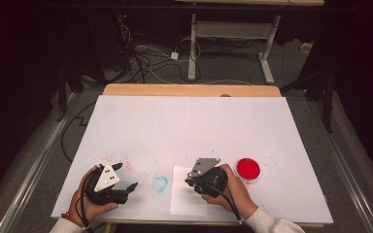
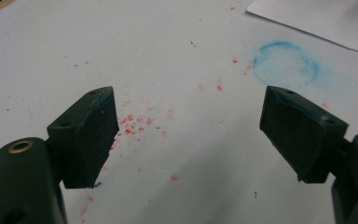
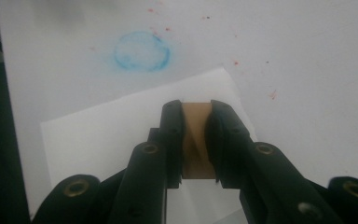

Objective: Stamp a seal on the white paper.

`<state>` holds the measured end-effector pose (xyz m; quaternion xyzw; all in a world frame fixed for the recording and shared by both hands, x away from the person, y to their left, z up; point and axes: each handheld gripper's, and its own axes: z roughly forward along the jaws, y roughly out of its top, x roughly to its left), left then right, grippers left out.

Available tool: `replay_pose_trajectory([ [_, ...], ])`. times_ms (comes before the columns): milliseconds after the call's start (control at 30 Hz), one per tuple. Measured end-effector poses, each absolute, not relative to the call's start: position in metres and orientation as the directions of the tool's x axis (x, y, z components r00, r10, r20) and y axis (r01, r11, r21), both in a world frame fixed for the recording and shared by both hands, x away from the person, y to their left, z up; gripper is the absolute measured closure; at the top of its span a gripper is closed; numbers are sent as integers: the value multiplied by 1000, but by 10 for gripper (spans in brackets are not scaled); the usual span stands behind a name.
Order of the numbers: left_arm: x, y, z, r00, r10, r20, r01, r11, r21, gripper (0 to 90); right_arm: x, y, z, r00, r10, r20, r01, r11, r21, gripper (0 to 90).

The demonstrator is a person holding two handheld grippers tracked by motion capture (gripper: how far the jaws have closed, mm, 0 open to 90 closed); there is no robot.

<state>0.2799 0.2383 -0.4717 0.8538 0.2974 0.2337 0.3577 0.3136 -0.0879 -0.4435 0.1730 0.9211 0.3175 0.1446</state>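
My right gripper [image 3: 197,140] has its jaws clamped on a small brown wooden block [image 3: 196,135], probably a stamp, held just above a white paper sheet [image 3: 102,135] on the desk [image 1: 189,121]. The block's long axis runs along the jaws, pointing down at the paper. A red ink dish [image 1: 248,169] sits just to the right of that hand. My left gripper [image 2: 186,135] hovers with jaws wide and empty over red specks, a blue ring stain [image 2: 285,63] ahead.

High view down over the table [image 1: 189,121], gripper views close, sharing the blue ring [image 2: 285,63]
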Motion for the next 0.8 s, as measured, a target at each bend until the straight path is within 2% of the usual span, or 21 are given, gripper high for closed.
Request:
replay_pose_trajectory([
  [333, 280, 238, -472, 714, 675, 185, 341, -566, 750, 186, 321, -81, -466, -902, 403, -154, 246, 773, 585, 762],
  [500, 280, 237, -472, 715, 674, 188, 340, -569, 749, 186, 324, -84, -469, -900, 420, -114, 273, 748, 605, 762],
  [800, 281, 237, -472, 716, 672, 189, 341, -573, 745, 186, 326, -85, -470, -903, 418, -102, 279, 749, 602, 762],
])
